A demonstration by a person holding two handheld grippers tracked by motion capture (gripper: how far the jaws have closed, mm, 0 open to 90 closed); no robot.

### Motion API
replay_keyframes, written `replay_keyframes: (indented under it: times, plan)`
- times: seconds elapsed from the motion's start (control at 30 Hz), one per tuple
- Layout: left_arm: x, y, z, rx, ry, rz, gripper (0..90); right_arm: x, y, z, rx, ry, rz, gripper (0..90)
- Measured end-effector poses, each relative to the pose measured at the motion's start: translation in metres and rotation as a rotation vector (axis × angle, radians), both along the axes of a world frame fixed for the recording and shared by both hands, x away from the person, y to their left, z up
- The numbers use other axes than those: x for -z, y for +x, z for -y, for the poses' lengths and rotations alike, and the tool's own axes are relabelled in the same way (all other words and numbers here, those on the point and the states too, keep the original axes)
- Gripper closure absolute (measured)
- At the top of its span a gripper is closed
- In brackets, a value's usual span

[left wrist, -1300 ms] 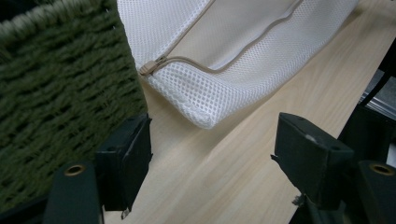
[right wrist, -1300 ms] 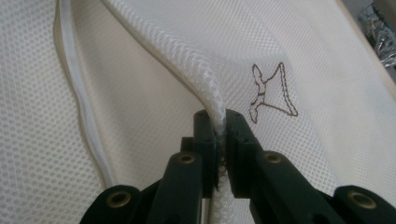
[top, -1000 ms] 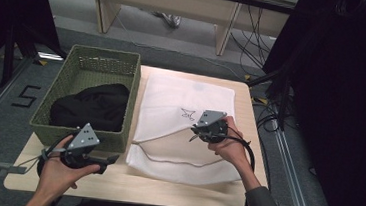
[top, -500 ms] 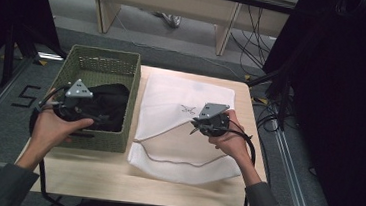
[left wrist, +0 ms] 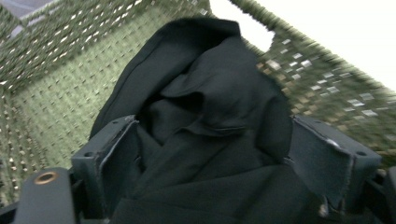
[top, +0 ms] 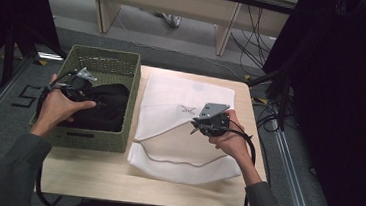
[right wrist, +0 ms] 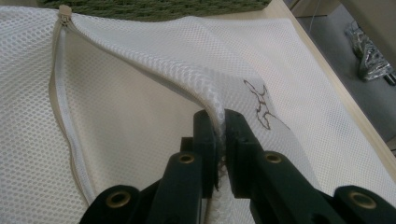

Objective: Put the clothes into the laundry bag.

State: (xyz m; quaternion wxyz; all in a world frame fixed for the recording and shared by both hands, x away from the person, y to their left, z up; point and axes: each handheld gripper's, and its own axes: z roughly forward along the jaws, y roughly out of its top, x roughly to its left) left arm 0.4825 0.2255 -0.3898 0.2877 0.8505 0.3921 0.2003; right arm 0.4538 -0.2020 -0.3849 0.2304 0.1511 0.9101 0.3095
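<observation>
A green woven basket (top: 120, 105) stands on the table (top: 114, 177), just left of the white mesh bag (top: 181, 95). Inside the basket lies the crumpled black garment (left wrist: 210, 93). The left gripper (left wrist: 215, 154) has just been opening; its jaws stand apart with the garment between them. The right gripper (right wrist: 219, 135) is clamped on the bag's raised zipper edge.

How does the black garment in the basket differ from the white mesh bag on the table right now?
The crumpled black cloth garment sits in the green woven basket; the white mesh laundry bag lies flat on the wooden table. The left hand-held gripper straddles the garment with open jaws; the right hand-held gripper pinches the bag's edge. Both are soft fabric.
</observation>
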Motion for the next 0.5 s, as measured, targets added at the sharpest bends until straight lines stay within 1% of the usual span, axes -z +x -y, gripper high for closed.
replay_keyframes:
  times: [0.03, 0.07, 0.1, 0.13, 0.17, 0.2, 0.23, 0.27, 0.3, 0.33, 0.37, 0.4, 0.43, 0.47, 0.5]
  plan:
    - [0.003, 0.004, 0.0, -0.008, -0.008, -0.017, 16.8, 0.0, 0.001, 0.0, -0.009, -0.006, -0.014, 84.7]
    - [0.009, 0.011, -0.001, -0.023, -0.018, -0.052, 16.9, 0.002, -0.001, -0.001, 0.001, -0.004, -0.007, 84.8]
    - [0.013, 0.015, -0.002, -0.032, -0.013, -0.057, 17.1, 0.002, -0.001, -0.001, -0.008, -0.008, -0.004, 84.7]
    - [0.018, 0.019, -0.002, -0.047, -0.01, -0.043, 17.5, 0.001, 0.0, -0.001, -0.026, -0.015, -0.002, 84.7]
    - [0.021, 0.023, -0.003, -0.053, 0.024, -0.047, 18.1, 0.001, -0.002, -0.002, 0.015, 0.001, -0.012, 84.7]
    - [0.021, 0.023, -0.003, -0.053, 0.024, -0.047, 18.5, 0.001, -0.002, -0.002, 0.015, 0.001, -0.012, 84.7]
    - [0.025, 0.024, -0.003, -0.086, 0.041, -0.092, 18.5, 0.001, -0.001, -0.002, 0.0, -0.001, -0.005, 84.8]
    - [0.027, 0.029, -0.005, -0.09, 0.075, -0.157, 15.9, 0.001, -0.002, -0.001, 0.016, 0.003, -0.015, 84.8]
    - [0.031, 0.031, -0.006, -0.092, 0.069, -0.184, 16.1, 0.001, 0.0, -0.001, -0.004, -0.001, -0.004, 84.8]
    - [0.039, 0.036, -0.008, -0.094, 0.056, -0.213, 17.0, 0.0, 0.0, -0.001, -0.008, -0.004, -0.012, 84.8]
    - [0.039, 0.036, -0.008, -0.094, 0.056, -0.213, 16.7, 0.0, 0.0, -0.001, -0.008, -0.004, -0.012, 84.8]
    - [0.046, 0.04, -0.008, -0.099, 0.037, -0.243, 15.5, 0.001, -0.001, 0.0, 0.009, -0.005, -0.013, 84.8]
    - [0.046, 0.04, -0.008, -0.099, 0.037, -0.243, 15.3, 0.002, -0.002, -0.001, 0.012, 0.002, -0.019, 84.8]
    - [0.05, 0.041, -0.007, -0.089, 0.019, -0.254, 15.3, 0.002, -0.002, -0.001, 0.012, 0.002, -0.019, 84.8]
    - [0.056, 0.044, -0.005, -0.071, -0.013, -0.272, 14.9, 0.001, 0.001, 0.0, -0.015, -0.011, -0.015, 84.8]
